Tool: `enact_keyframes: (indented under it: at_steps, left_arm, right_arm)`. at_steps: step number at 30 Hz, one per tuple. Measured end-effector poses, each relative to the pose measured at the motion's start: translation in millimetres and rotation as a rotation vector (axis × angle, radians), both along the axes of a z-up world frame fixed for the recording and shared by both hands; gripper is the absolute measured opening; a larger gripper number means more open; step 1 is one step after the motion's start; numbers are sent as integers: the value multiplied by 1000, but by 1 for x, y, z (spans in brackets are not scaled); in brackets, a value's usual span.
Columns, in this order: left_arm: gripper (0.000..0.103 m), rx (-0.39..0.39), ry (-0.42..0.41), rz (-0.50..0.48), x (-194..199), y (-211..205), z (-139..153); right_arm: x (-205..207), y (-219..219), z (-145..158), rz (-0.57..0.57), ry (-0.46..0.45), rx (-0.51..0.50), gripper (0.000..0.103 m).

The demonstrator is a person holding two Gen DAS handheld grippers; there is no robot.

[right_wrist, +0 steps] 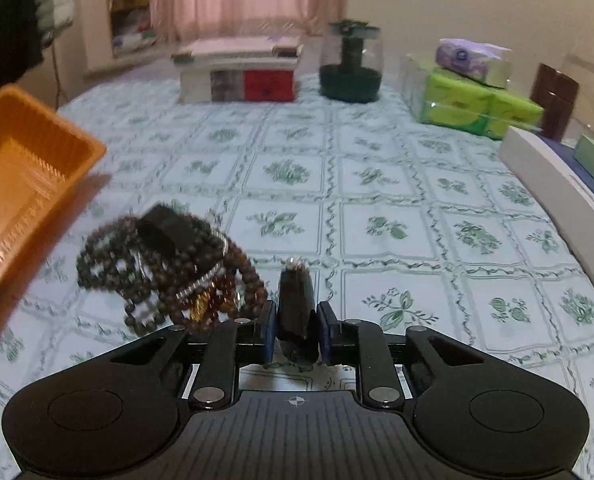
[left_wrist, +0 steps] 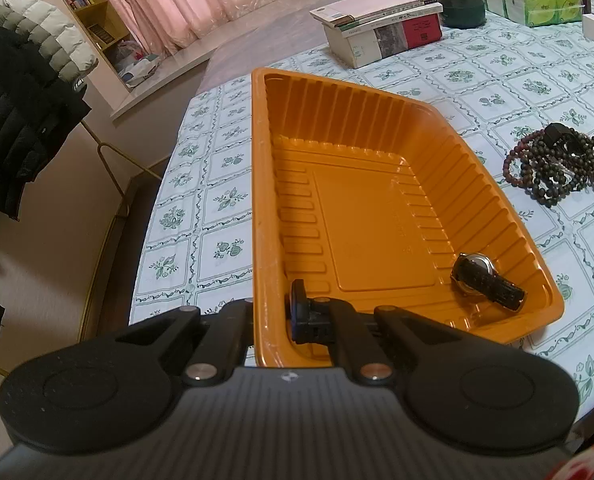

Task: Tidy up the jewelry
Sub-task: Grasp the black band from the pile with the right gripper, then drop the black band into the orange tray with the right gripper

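Right, left gripper (left_wrist: 272,316) first: jaws together on the near-left wall of the orange tray (left_wrist: 493,196), one finger outside the wall, the other inside, rim pinched between them; tray sits flat on the floral tablecloth (left_wrist: 225,200); inside it, a black-strap watch (left_wrist: 485,278) lies in the near-right corner, rest of the tray floor bare.

Right gripper (right_wrist: 296,330): jaws narrowly apart with a dark, upright object (right_wrist: 296,304) between the blue pads (right_wrist: 271,330); small pale tip on its top end; it nearly fills the gap, but frame is blurred, so cannot tell whether the pads press on it, or what the object is.

Just left of that gripper: pile of beaded bracelets (right_wrist: 165,272), brown and dark beads tangled with a silver band and a black piece on top; lying on the cloth, apart from the tray, which sits further left.

Far side of the table: stack of books (right_wrist: 239,74); dark green jar (right_wrist: 351,66); green tissue packs (right_wrist: 473,104) with a purple pack on top; pink curtains behind.
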State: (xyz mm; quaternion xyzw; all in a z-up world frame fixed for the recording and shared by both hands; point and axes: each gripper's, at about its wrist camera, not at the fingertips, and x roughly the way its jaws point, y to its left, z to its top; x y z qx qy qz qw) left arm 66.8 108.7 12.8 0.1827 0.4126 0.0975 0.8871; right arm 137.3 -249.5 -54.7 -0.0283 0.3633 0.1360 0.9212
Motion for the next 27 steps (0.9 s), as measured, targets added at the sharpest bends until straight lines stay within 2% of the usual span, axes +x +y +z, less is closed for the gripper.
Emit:
enact_keyframes:
  at_steps: [9,17,22,27]
  left_arm:
    - [3,-2,0,-3,-1,0,0]
    - [3,-5,0,-7,0,1,1]
    - [3,-8,0,-9,0,2,1]
    - [3,-7,0,-13,1,3,1]
  right_arm:
    - [-6,19,36,34,-35,112,21]
    - [-18,110,65,274,-41,237,21]
    - [-18,173,61,400,-21,251,21]
    - [-15,210,39,430,15,202,21]
